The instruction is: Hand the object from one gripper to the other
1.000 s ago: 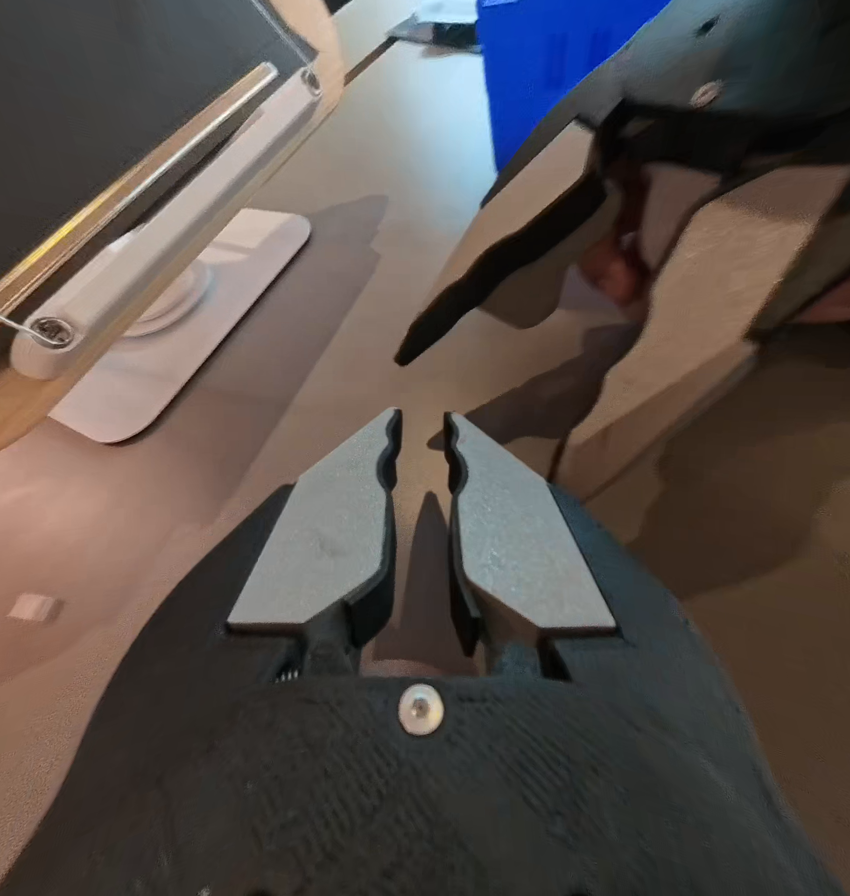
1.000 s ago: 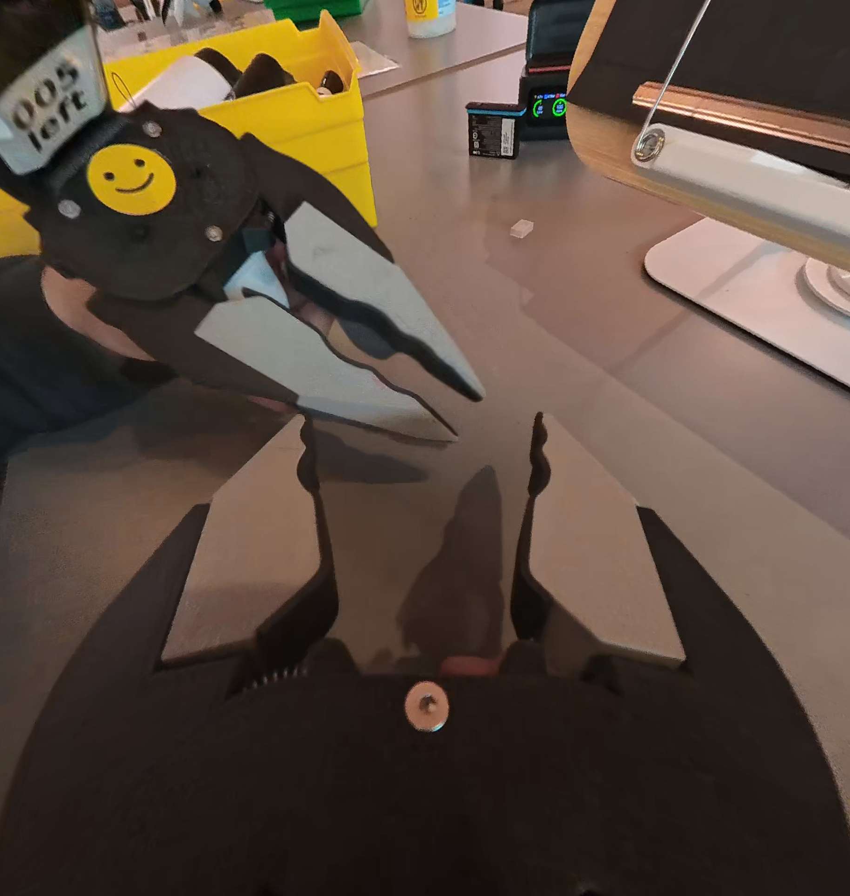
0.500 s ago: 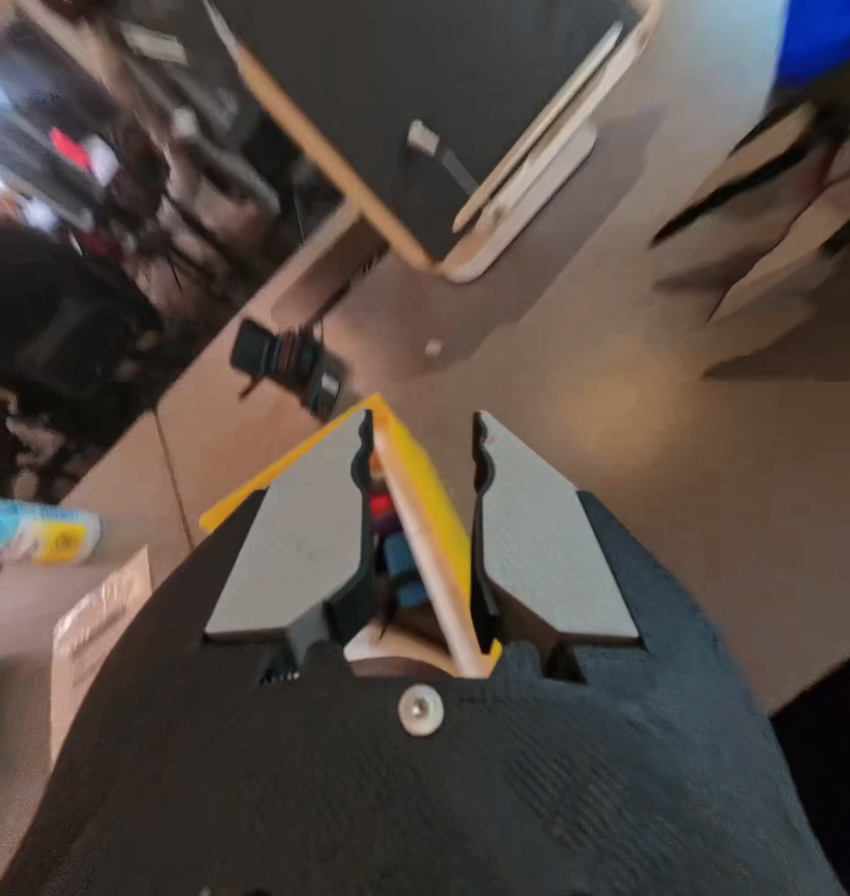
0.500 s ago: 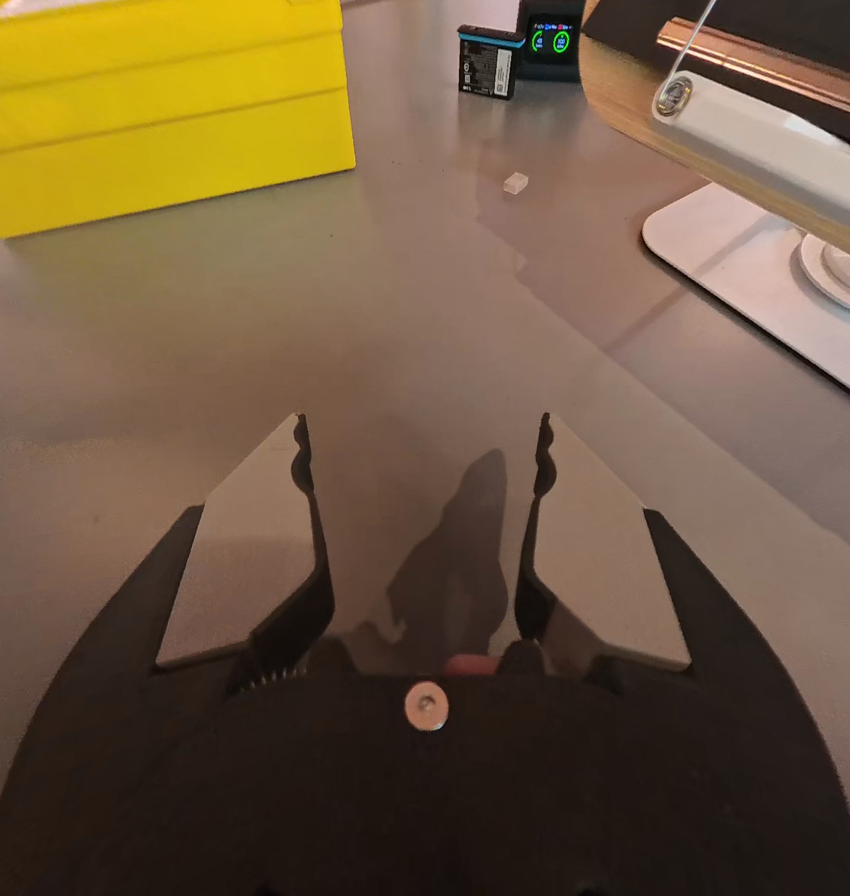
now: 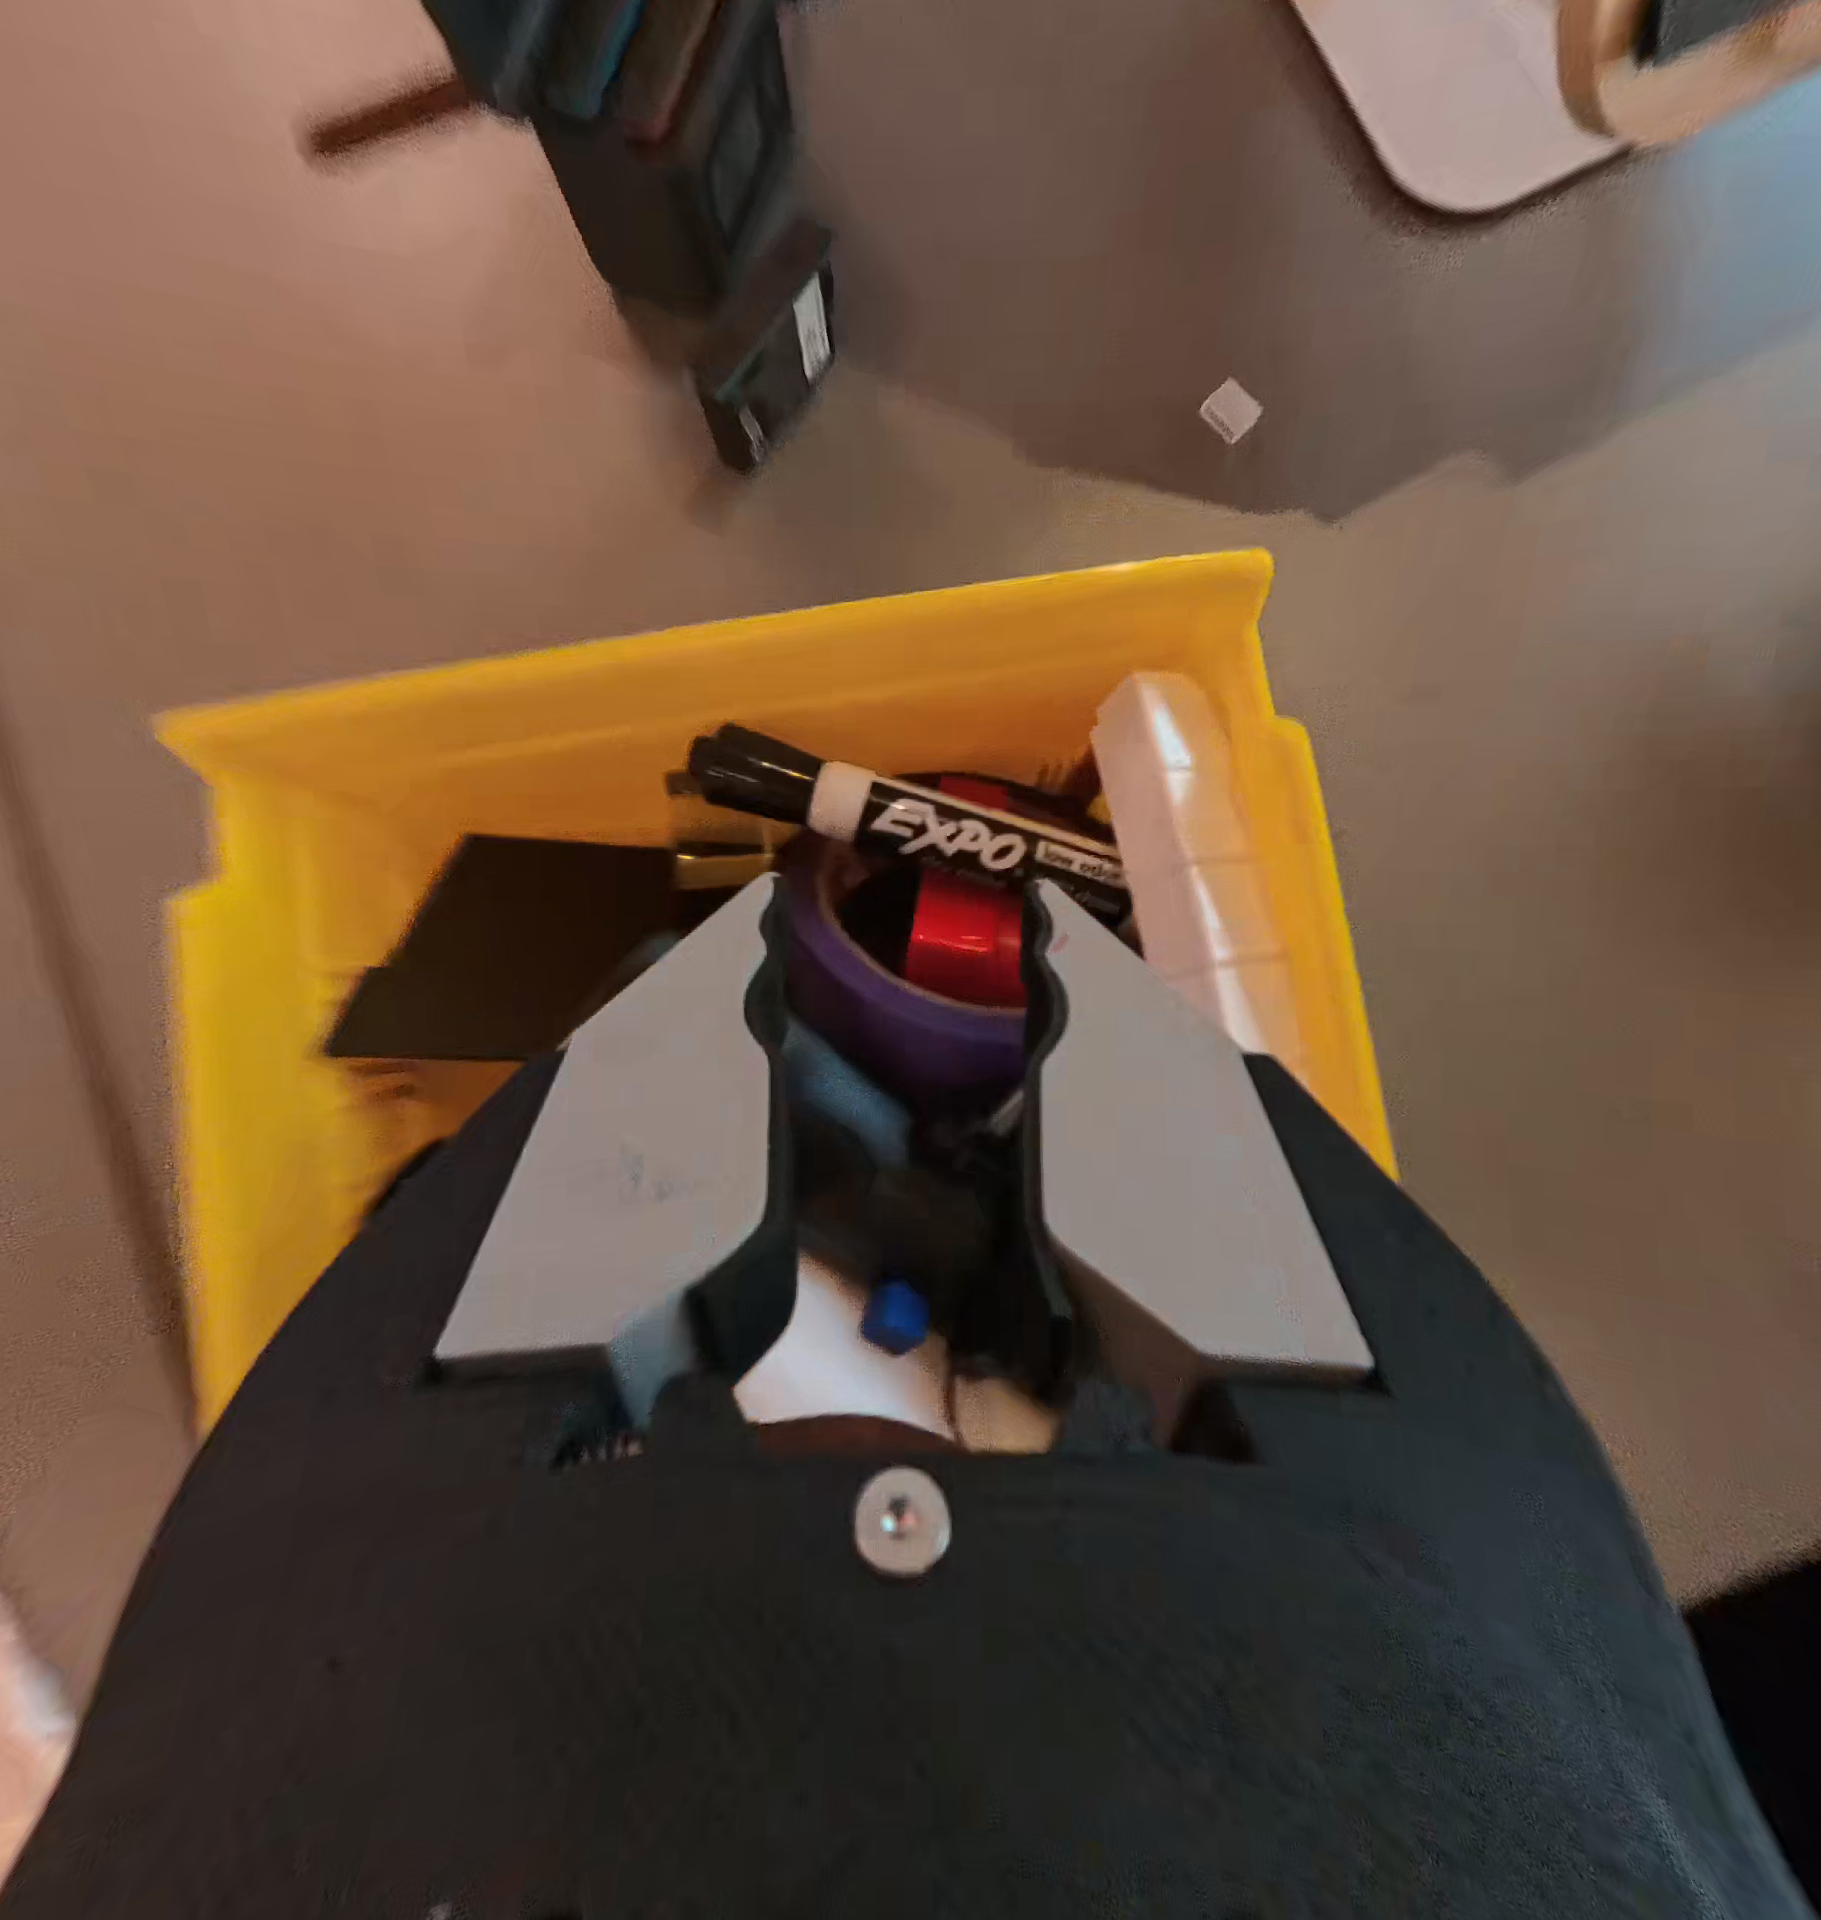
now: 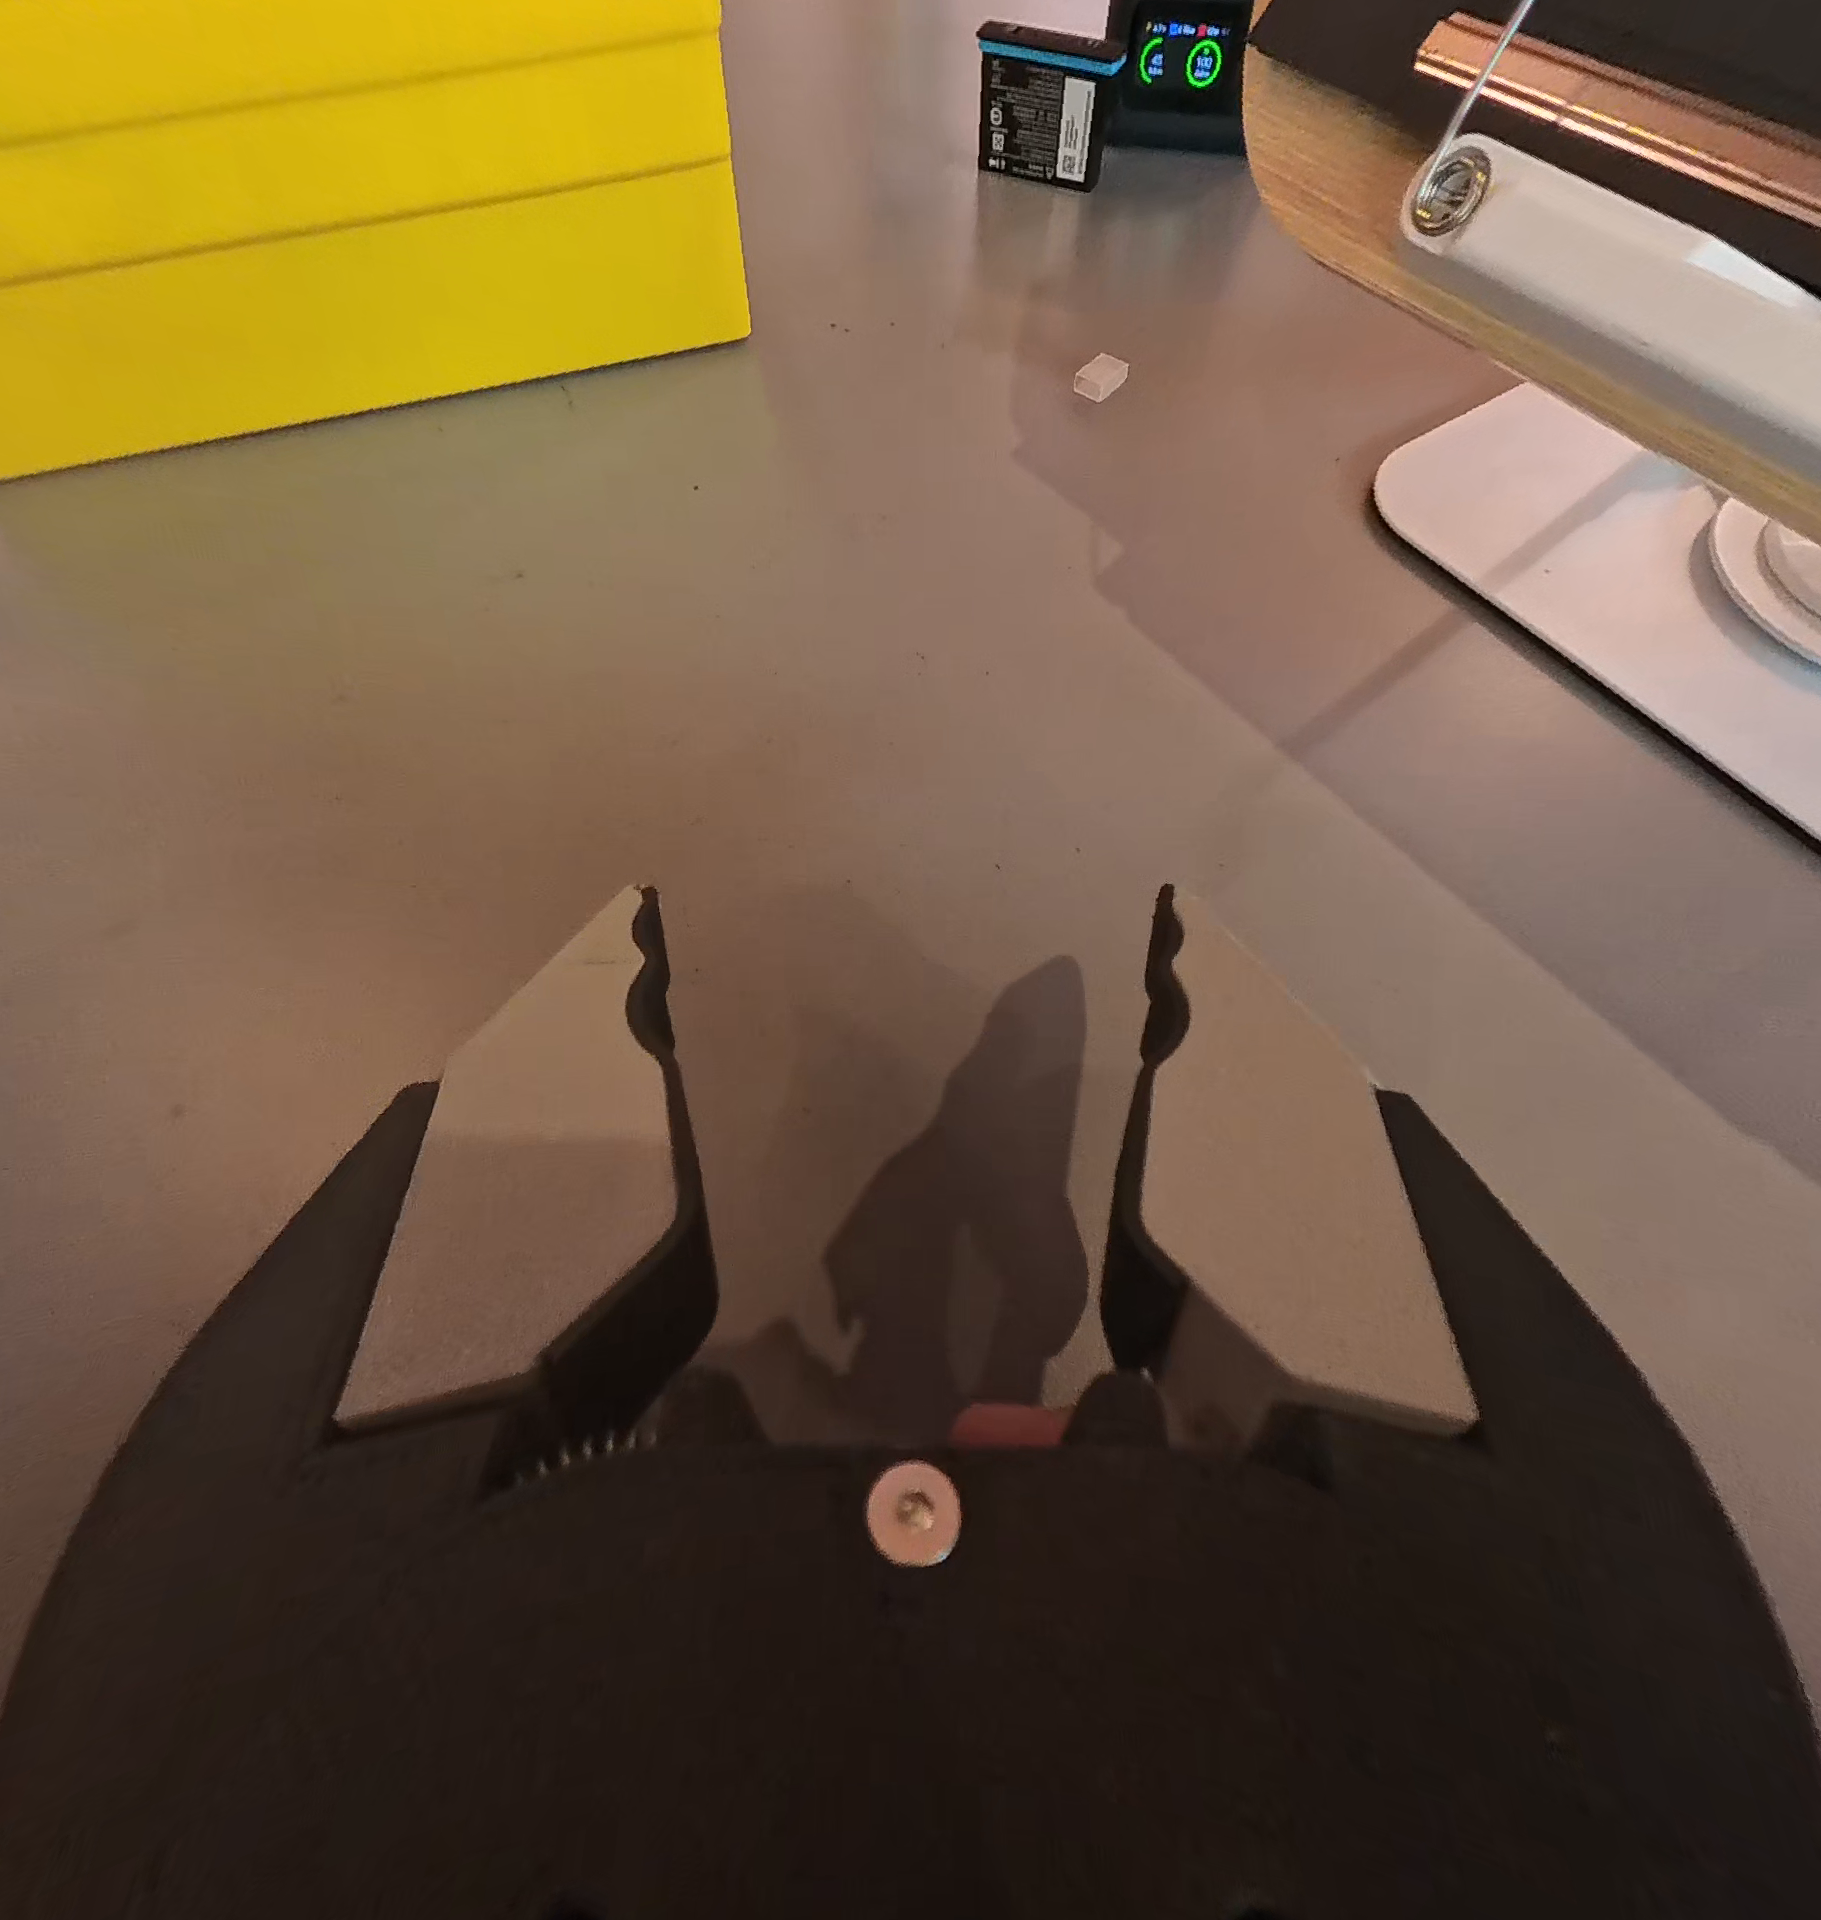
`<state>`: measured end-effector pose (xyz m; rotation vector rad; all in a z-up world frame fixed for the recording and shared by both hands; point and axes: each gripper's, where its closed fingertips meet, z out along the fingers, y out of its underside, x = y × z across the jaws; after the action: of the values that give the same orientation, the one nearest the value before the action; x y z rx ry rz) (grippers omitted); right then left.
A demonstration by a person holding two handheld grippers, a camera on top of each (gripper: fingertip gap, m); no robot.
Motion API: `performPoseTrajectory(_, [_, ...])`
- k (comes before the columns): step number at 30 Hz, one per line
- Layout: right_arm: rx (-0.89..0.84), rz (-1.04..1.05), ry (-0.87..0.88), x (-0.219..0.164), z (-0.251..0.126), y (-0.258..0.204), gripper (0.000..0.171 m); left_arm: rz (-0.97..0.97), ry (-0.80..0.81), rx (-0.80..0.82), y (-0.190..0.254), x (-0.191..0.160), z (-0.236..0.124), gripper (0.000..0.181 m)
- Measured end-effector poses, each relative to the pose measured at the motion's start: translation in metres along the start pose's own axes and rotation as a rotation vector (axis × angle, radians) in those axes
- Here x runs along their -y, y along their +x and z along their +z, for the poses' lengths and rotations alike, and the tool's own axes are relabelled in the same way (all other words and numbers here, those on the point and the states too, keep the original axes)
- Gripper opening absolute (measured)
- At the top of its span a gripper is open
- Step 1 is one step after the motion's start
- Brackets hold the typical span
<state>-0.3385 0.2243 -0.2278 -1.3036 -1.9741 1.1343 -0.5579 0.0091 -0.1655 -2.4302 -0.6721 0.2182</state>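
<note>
My left gripper [image 5: 904, 894] is open and points down into a yellow bin [image 5: 677, 665]. Its fingertips stand either side of a purple tape roll [image 5: 885, 1023] with a red roll [image 5: 963, 935] inside it; I cannot tell if they touch it. A black marker [image 5: 927, 831], a white block [image 5: 1197, 862], a black flat card [image 5: 511, 956] and a small blue piece [image 5: 893, 1330] also lie in the bin. My right gripper [image 6: 906, 894] is open and empty, low over the grey table. The bin's side [image 6: 345, 260] shows at its far left.
A black battery [image 6: 1041, 120] and a small device with a lit screen [image 6: 1181, 68] stand at the back. A small clear block [image 6: 1101, 376] lies on the table. A monitor's white base [image 6: 1612, 582] and tilted lower edge [image 6: 1612, 281] fill the right side.
My left gripper has swung away from the right gripper to above the yellow bin, and its jaws have opened wider. The right gripper has stayed open and nearly still.
</note>
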Motion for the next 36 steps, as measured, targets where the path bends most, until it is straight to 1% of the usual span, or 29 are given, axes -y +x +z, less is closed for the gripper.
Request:
performPoseTrajectory(1, [-0.002,-0.003,0.002,0.000,0.000,0.000,0.090,-0.081,-0.024,-0.059,0.001,0.000,0.006,0.042])
performPoseTrajectory(3, [-0.006,-0.011,0.004,0.001,0.000,0.000,0.090,-0.208,0.004,-0.132,-0.002,0.009,0.013,0.043])
performPoseTrajectory(5, [-0.009,-0.021,0.000,0.000,0.000,0.000,0.090,-0.288,-0.008,-0.154,-0.008,0.009,0.020,0.046])
performPoseTrajectory(6, [-0.010,-0.025,-0.002,0.000,0.000,0.000,0.090,-0.297,-0.048,-0.142,-0.012,0.002,0.025,0.050])
performPoseTrajectory(7, [-0.012,-0.030,-0.003,0.000,0.000,-0.001,0.090,-0.297,-0.074,-0.121,-0.016,-0.002,0.028,0.046])
performPoseTrajectory(8, [-0.013,-0.035,-0.004,0.000,0.000,-0.001,0.090,-0.301,-0.062,-0.119,-0.017,0.000,0.029,0.036])
performPoseTrajectory(9, [-0.016,-0.040,-0.006,-0.001,0.000,-0.001,0.090,-0.311,-0.038,-0.141,-0.015,0.005,0.028,0.037])
performPoseTrajectory(10, [-0.019,-0.044,-0.008,-0.001,0.000,-0.001,0.089,-0.319,-0.035,-0.156,-0.012,0.008,0.029,0.046])
performPoseTrajectory(12, [-0.025,-0.051,-0.012,-0.001,0.000,-0.001,0.089,-0.288,-0.075,-0.118,-0.014,0.004,0.034,0.040])
performPoseTrajectory(13, [-0.027,-0.058,-0.013,-0.001,0.000,-0.001,0.088,-0.276,-0.093,-0.111,-0.013,0.003,0.035,0.041])
performPoseTrajectory(17, [-0.049,-0.089,-0.014,0.000,0.000,-0.002,0.087,-0.286,-0.149,-0.140,0.004,0.004,0.039,0.074])
performPoseTrajectory(18, [-0.055,-0.097,-0.013,0.000,0.000,-0.002,0.087,-0.281,-0.160,-0.143,0.008,0.002,0.039,0.075])
performPoseTrajectory(19, [-0.060,-0.104,-0.013,0.000,-0.001,-0.001,0.087,-0.267,-0.172,-0.151,0.012,-0.001,0.039,0.068])
performPoseTrajectory(22, [-0.066,-0.116,-0.008,0.002,-0.001,-0.002,0.087,-0.269,-0.155,-0.168,0.016,-0.002,0.038,0.062])
performPoseTrajectory(23, [-0.063,-0.118,-0.010,0.002,-0.001,-0.003,0.087,-0.279,-0.144,-0.161,0.014,-0.001,0.037,0.056])
performPoseTrajectory(25, [-0.059,-0.122,-0.019,0.000,0.001,-0.005,0.087,-0.265,-0.119,-0.123,0.004,0.001,0.038,0.036])
performPoseTrajectory(26, [-0.058,-0.125,-0.026,-0.001,0.002,-0.006,0.087,-0.284,-0.095,-0.125,0.002,0.004,0.038,0.033])
performPoseTrajectory(27, [-0.057,-0.130,-0.032,-0.002,0.003,-0.006,0.087,-0.298,-0.078,-0.129,0.001,0.005,0.040,0.032])
performPoseTrajectory(29, [-0.067,-0.146,-0.037,-0.003,0.004,-0.006,0.086,-0.281,-0.032,-0.086,-0.004,0.012,0.041,0.032])
performPoseTrajectory(31, [-0.078,-0.157,-0.035,-0.002,0.003,-0.005,0.085,-0.225,-0.009,-0.038,-0.004,0.018,0.039,0.032])
performPoseTrajectory(32, [-0.082,-0.158,-0.035,-0.002,0.003,-0.005,0.085,-0.194,0.018,-0.014,-0.003,0.023,0.036,0.028])
performPoseTrajectory(34, [-0.085,-0.152,-0.027,-0.001,0.002,-0.003,0.085,-0.139,0.127,0.000,0.004,0.042,0.026,0.020])
performPoseTrajectory(35, [-0.083,-0.145,-0.024,-0.001,0.002,-0.003,0.085,-0.116,0.189,-0.017,0.011,0.052,0.022,0.017])
performPoseTrajectory(36, [-0.080,-0.138,-0.022,0.000,0.002,-0.003,0.084,-0.104,0.214,-0.038,0.019,0.055,0.021,0.016])
